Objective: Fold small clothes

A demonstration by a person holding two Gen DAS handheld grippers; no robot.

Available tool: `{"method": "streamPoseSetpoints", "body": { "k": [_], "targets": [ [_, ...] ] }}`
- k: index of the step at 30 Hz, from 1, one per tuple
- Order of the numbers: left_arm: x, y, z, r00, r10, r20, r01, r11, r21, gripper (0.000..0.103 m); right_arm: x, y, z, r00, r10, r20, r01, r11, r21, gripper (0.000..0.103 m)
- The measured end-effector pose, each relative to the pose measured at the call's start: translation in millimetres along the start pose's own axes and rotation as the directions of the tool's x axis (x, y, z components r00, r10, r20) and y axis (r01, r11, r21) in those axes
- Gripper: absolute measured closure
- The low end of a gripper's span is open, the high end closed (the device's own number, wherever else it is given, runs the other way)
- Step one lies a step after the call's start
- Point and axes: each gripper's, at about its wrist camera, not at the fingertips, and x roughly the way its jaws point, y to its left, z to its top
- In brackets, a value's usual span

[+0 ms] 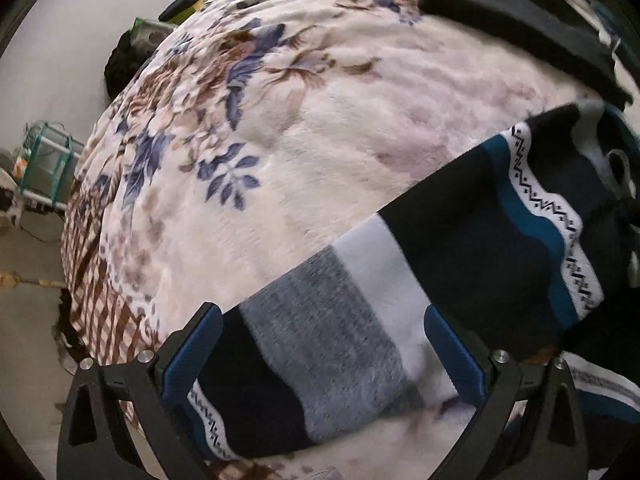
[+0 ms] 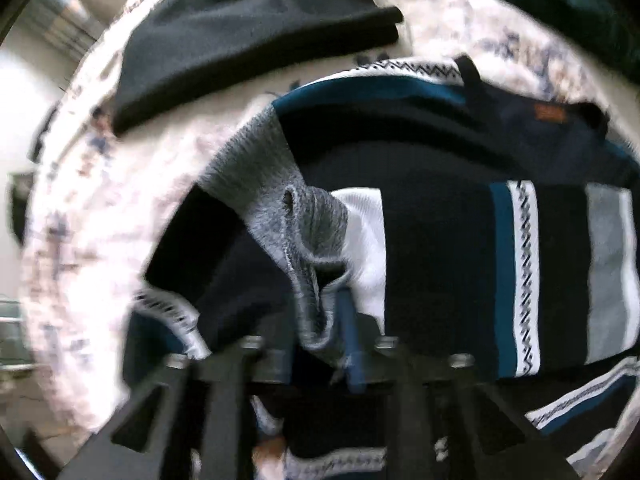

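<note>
Right wrist view: whole frame motion-blurred. Right tongs [image 2: 320,340] pinch a grey fold of the striped navy, teal, white and grey knitted sweater [image 2: 440,248]; tips buried in the cloth. Orange patch [image 2: 551,113]: lettering unreadable.

Left wrist view: folded dark grey garment [image 1: 520,20] cut by the top edge; sweater [image 1: 460,264] runs off the right edge.

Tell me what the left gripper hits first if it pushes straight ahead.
Likely the striped sweater: its grey and white bands lie right between the open left gripper fingers, spread on the floral blanket. Depth is hard to judge.
</note>
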Motion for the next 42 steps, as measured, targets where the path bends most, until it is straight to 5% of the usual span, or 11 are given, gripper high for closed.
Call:
{"method": "streamPoseSetpoints", "body": {
  "k": [1,7,11,18,22,24,26,31,34,37,42],
  "targets": [
    [-5,10,-5,1.000,-0.026,-0.005,0.026,0.999,-0.024,0.000,-8,-10,0,1.000,0.014,-0.005,-0.014,1.000,0.020,0.029],
    [-8,74,-49,0.990,-0.088,-0.107,0.065,0.978,-0.200,0.000,-65,-77,-17,0.979,-0.192,0.061,0.187,0.979,0.086,0.009],
    [12,129,-94,0.954,-0.207,-0.218,0.102,0.904,-0.414,0.000,-83,-117,-48,0.959,-0.280,0.043,0.271,0.952,0.144,0.007],
    [72,189,-167,0.836,-0.512,-0.198,0.157,0.569,-0.807,0.000,-88,-146,-62,0.949,-0.317,0.006,0.308,0.928,0.210,0.007],
    [89,191,-170,0.805,-0.586,-0.089,0.195,0.403,-0.894,0.010,-82,-145,-65,0.949,-0.316,-0.010,0.310,0.923,0.228,0.007],
    [92,199,-170,0.811,-0.585,-0.022,0.199,0.311,-0.929,0.032,-80,-143,-66,0.947,-0.319,-0.018,0.314,0.920,0.235,0.007],
    [92,210,-169,0.808,-0.586,0.064,0.237,0.222,-0.946,0.085,-79,-139,-68,0.947,-0.320,-0.022,0.316,0.920,0.231,0.007],
    [103,215,-173,0.789,-0.603,0.116,0.284,0.191,-0.940,0.069,-76,-127,-66,0.946,-0.322,-0.019,0.319,0.924,0.212,0.007],
    [110,210,-179,0.774,-0.606,0.186,0.289,0.076,-0.954,0.069,-75,-125,-64,0.951,-0.309,-0.020,0.306,0.927,0.217,0.007],
    [99,206,-171,0.818,-0.544,0.187,0.280,0.093,-0.956,0.089,-75,-125,-63,0.939,-0.343,-0.018,0.340,0.918,0.206,0.007],
    [47,193,-123,0.900,-0.395,0.182,0.334,0.361,-0.871,0.098,-81,-139,-62,0.887,-0.461,-0.011,0.455,0.871,0.184,0.007]
  ]
}}
